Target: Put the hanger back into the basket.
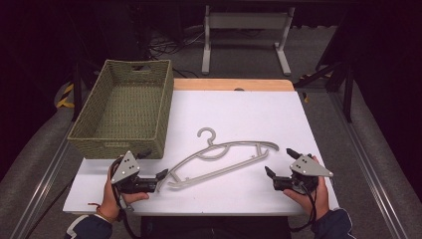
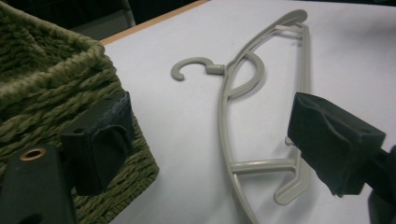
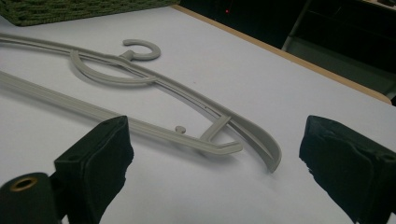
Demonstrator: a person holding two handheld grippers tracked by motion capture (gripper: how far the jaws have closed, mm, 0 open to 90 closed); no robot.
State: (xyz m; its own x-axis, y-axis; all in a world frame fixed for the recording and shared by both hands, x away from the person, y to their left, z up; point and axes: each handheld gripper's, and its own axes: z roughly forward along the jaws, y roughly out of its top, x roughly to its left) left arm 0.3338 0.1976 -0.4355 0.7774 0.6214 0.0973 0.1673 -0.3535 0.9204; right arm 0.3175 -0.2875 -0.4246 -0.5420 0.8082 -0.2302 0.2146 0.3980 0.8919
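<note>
Hanger (image 1: 219,158) flat on table (image 1: 239,114), between spread left gripper (image 1: 162,175) and spread right gripper (image 1: 279,162); best pinched at both ends, lifted level.

The woven green rectangular basket (image 1: 122,107) blocked the white tabletop (image 1: 259,109)'s left side; the flat grey plastic hanger (image 1: 219,157) crossed the middle, with bare surface beyond.

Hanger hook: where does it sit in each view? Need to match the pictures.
High view: hook at centre, beside the basket.
Left gripper view: upper centre, right of the basket.
Right gripper view: upper left, below the basket.
Shared landmark: the basket.
</note>
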